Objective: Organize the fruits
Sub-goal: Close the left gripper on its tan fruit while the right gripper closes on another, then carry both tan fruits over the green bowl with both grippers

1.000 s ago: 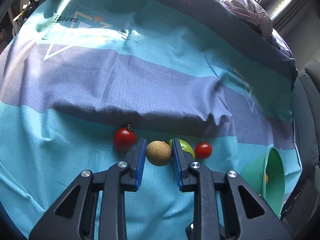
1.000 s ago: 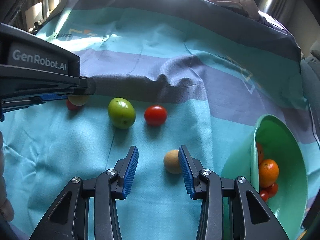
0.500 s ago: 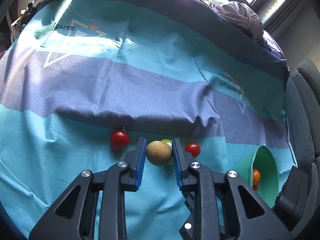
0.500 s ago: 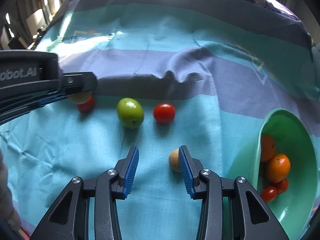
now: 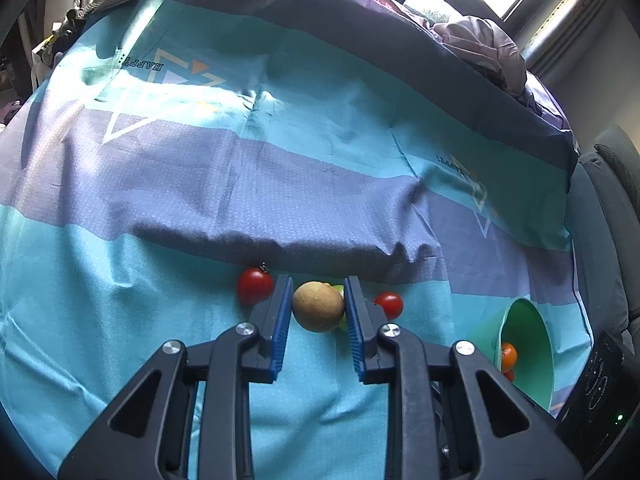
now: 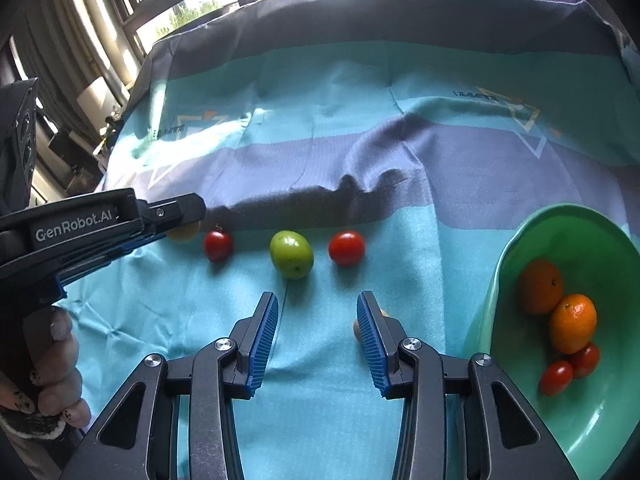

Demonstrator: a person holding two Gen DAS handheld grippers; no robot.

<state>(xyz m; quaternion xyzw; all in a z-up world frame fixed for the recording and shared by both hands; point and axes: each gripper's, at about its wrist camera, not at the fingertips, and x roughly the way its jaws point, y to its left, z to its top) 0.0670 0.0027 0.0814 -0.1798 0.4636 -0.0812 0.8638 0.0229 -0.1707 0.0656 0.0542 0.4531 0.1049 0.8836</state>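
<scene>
My left gripper (image 5: 318, 307) is shut on a tan round fruit (image 5: 318, 307) and holds it above the cloth; it shows at the left of the right wrist view (image 6: 182, 234). On the striped cloth lie a small red tomato (image 6: 217, 245), a green fruit (image 6: 291, 254) and a second red tomato (image 6: 346, 248). My right gripper (image 6: 316, 322) is open and empty, low over the cloth. A second tan fruit (image 6: 358, 326) peeks out behind its right finger. A green bowl (image 6: 500, 276) at the right holds two oranges (image 6: 573, 323) and small tomatoes (image 6: 556, 378).
The blue and purple striped cloth (image 5: 280, 184) has a raised fold (image 6: 360, 184) just behind the row of fruit. A pile of clothing (image 5: 484, 44) lies at the far edge. A grey seat (image 5: 608, 216) stands at the right.
My left gripper has lifted up and back with the tan fruit. My right gripper has shifted left, so the second tan fruit is now mostly hidden behind its right finger.
</scene>
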